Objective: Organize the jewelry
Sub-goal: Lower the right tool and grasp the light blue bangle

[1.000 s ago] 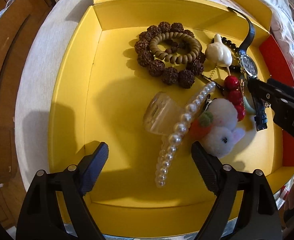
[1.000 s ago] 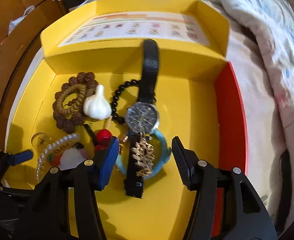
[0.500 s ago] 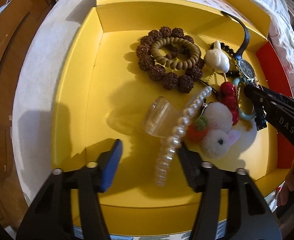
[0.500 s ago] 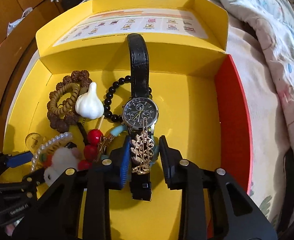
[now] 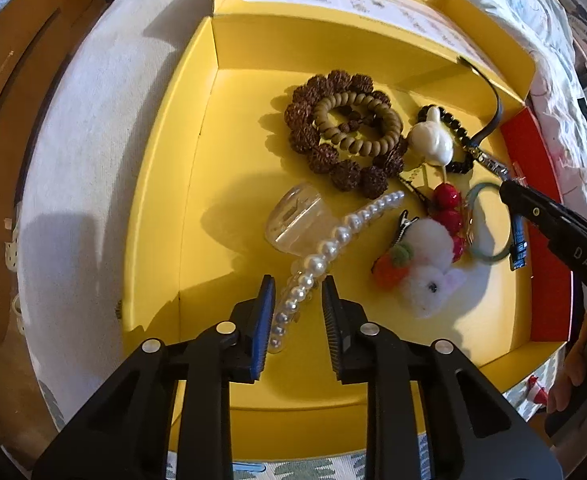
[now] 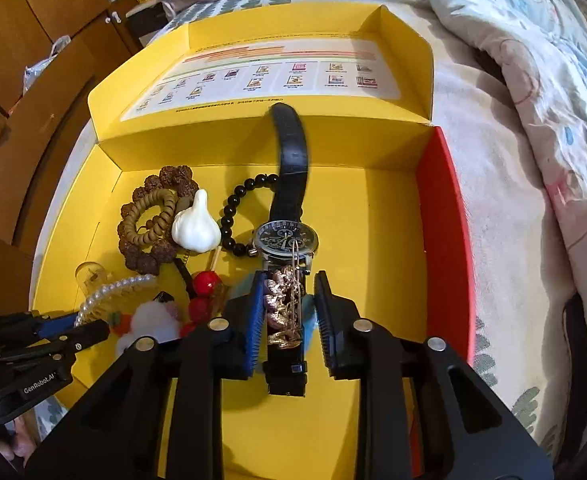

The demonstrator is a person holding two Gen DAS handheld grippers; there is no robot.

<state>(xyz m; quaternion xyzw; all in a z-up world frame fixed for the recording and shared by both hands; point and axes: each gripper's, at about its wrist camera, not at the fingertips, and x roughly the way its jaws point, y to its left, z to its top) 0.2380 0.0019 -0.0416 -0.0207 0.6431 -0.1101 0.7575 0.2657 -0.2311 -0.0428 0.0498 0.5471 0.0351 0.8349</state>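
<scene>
1. Yellow box (image 5: 161, 216) on the bed holds all the jewelry in one loose cluster; sorting looks barely started.
2. Left gripper (image 5: 297, 304): fingers narrow and closing around the pearl hair clip's (image 5: 333, 240) near end, left pad touching, right pad apart.
3. Right gripper (image 6: 287, 308): fingers narrow, closing around the gold chain (image 6: 283, 304) on the watch (image 6: 285, 236) strap; contact unclear.

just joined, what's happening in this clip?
A person with a handheld gripper in each hand is sorting jewelry in a yellow box. The left gripper is closing around the pearl hair clip, one end between its jaws. The right gripper is closing around the gold chain lying on the black wristwatch. Bead bracelets and a plush rabbit clip lie untouched.
</scene>
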